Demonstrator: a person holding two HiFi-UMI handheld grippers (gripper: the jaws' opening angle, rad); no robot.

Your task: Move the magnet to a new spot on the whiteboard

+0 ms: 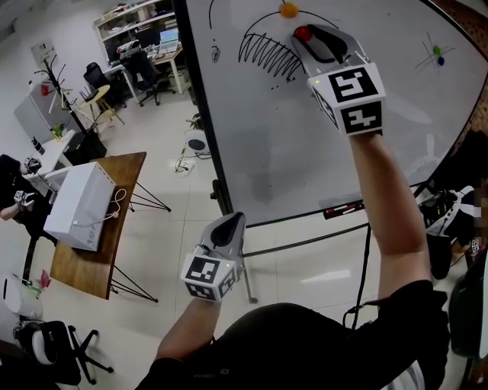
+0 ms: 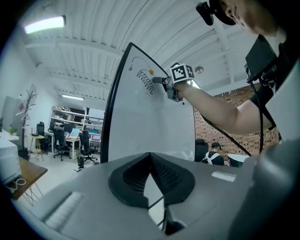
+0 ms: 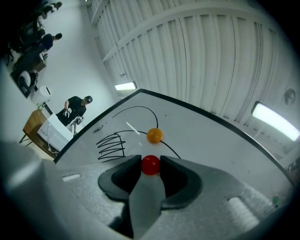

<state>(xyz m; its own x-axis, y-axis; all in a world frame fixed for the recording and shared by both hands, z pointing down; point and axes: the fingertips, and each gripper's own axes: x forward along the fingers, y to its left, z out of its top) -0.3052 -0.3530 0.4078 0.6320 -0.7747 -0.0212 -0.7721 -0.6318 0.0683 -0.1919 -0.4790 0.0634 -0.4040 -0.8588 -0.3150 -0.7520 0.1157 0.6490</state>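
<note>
The right arm (image 1: pixel 393 206) is stretched up to the whiteboard (image 1: pixel 305 145), while the left gripper (image 1: pixel 235 218) is kept low near the body, its jaws closed together on nothing. The right gripper (image 3: pixel 151 157) is held with its jaws spread wide. The red magnet (image 1: pixel 303 33) is seen between their tips (flanked, not squeezed), stuck on the board just beside an orange magnet (image 1: pixel 288 10).

i am logging the whiteboard (image 1: pixel 305 137) as smooth and glossy, catching a streak of light. the red magnet (image 3: pixel 150 166) and orange magnet (image 3: pixel 154 135) are looking like shiny plastic. my right gripper (image 3: pixel 150 160) is showing a grainy matt grey shell and matt black pads (image 3: pixel 180 180). the desk (image 1: pixel 88 266) is reading as brown wood.
</note>
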